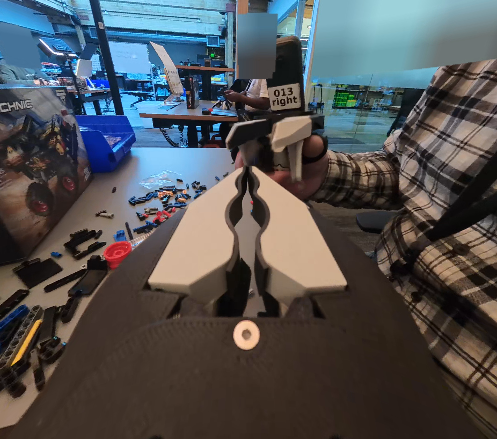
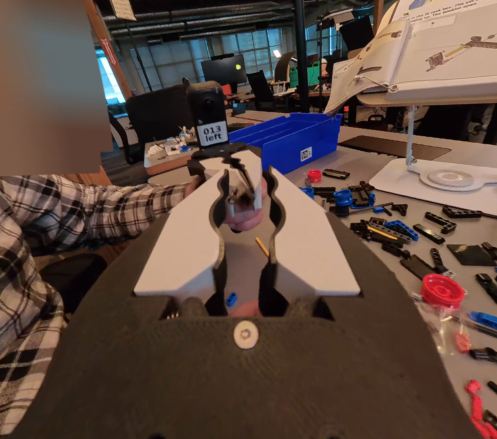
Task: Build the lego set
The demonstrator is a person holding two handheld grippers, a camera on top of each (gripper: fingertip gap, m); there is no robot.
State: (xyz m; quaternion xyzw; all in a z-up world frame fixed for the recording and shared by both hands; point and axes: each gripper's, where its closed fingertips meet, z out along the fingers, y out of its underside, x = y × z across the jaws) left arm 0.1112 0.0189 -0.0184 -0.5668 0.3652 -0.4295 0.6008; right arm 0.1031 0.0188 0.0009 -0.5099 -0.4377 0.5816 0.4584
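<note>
In the left wrist view my left gripper (image 1: 247, 170) is shut, its fingertips meeting, and I see nothing between them. It is raised above the grey table (image 1: 172, 165) and points at my right gripper (image 1: 270, 159), which a hand holds just beyond it. In the right wrist view my right gripper (image 2: 248, 172) is open with nothing pressed between its pads. The left gripper (image 2: 239, 194) shows through that gap, blurred. Loose lego pieces (image 1: 166, 197) lie scattered on the table, among them a red wheel hub (image 1: 117, 254), and they show as black and blue beams (image 2: 390, 232) in the right wrist view.
The lego box (image 1: 40, 165) stands at the left and a blue bin (image 1: 107, 141) behind it. The right wrist view shows the blue bin (image 2: 295, 141), an open instruction booklet (image 2: 430, 63) on a white stand, a red hub (image 2: 442, 291), blue hubs (image 2: 343, 196) and a yellow axle (image 2: 262, 247). Both grippers' tips are close together, under 4 cm apart. Left tips and right tips are each some 20 cm from the red hub (image 2: 442, 291). Seen from the left wrist view (image 1: 123, 248) as well.
</note>
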